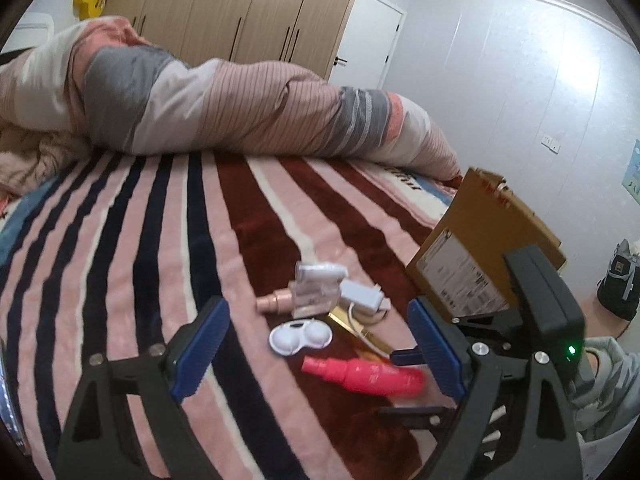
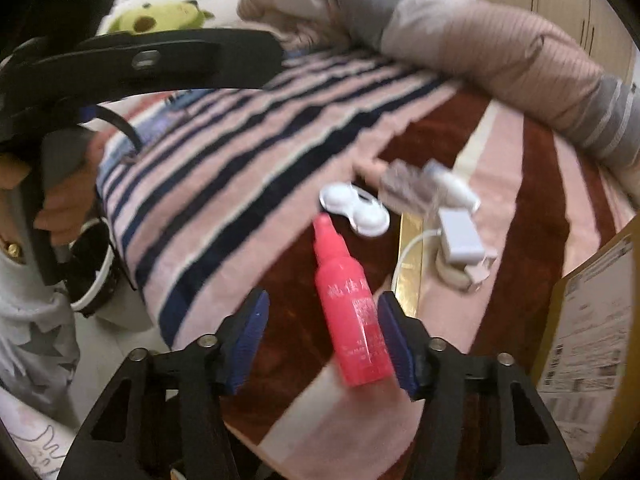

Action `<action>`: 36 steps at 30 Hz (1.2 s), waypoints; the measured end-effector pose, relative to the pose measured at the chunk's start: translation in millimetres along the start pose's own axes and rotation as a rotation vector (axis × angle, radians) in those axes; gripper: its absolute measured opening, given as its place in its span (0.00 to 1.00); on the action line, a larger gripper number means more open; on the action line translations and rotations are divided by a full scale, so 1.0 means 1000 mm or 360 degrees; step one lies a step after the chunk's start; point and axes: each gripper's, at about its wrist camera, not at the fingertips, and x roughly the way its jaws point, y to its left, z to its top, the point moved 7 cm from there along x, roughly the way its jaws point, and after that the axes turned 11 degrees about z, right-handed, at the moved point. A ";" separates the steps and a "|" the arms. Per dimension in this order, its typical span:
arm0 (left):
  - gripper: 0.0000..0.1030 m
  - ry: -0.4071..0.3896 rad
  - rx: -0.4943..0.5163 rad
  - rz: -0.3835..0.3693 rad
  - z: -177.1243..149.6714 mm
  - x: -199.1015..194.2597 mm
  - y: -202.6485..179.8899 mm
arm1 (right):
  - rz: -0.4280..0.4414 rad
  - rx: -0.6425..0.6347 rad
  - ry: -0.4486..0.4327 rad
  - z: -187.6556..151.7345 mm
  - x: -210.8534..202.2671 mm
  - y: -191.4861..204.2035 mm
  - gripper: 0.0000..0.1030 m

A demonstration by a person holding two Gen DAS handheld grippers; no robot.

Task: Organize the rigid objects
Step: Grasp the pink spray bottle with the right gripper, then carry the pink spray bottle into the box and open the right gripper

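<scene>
Right tongs (image 2: 320, 340) stood half open around the pink bottle (image 2: 352, 312), lower centre on the bed (image 2: 200, 184), unclamped; centring before squeezing seemed wise. Left tongs (image 1: 316, 344) gaped empty.

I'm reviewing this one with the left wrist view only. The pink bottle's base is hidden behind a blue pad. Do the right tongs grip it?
Observer: Not yet. In the right wrist view the pink bottle lies between the open right tongs, with a clear gap on one side.
Operator: Any markings on it?
Observer: White lettering runs along its body.
Operator: Anything else I'm missing?
Observer: A green plush toy, at the top left of that view.
</scene>
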 end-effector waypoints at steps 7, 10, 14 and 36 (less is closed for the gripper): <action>0.86 0.0081 -0.0021 0.0017 -0.013 0.011 0.004 | 0.0049 0.0087 0.0163 -0.009 0.026 -0.018 0.41; 0.86 0.0111 -0.0016 0.0021 -0.016 0.010 0.001 | 0.0017 0.0057 0.0192 -0.011 0.032 -0.017 0.26; 0.86 0.0134 -0.0005 -0.0010 -0.016 0.006 -0.008 | 0.0031 0.0027 0.0117 -0.005 0.026 -0.009 0.26; 0.35 -0.0143 0.0324 -0.0317 0.088 -0.067 -0.181 | 0.0167 -0.0032 -0.0843 0.030 -0.203 0.007 0.26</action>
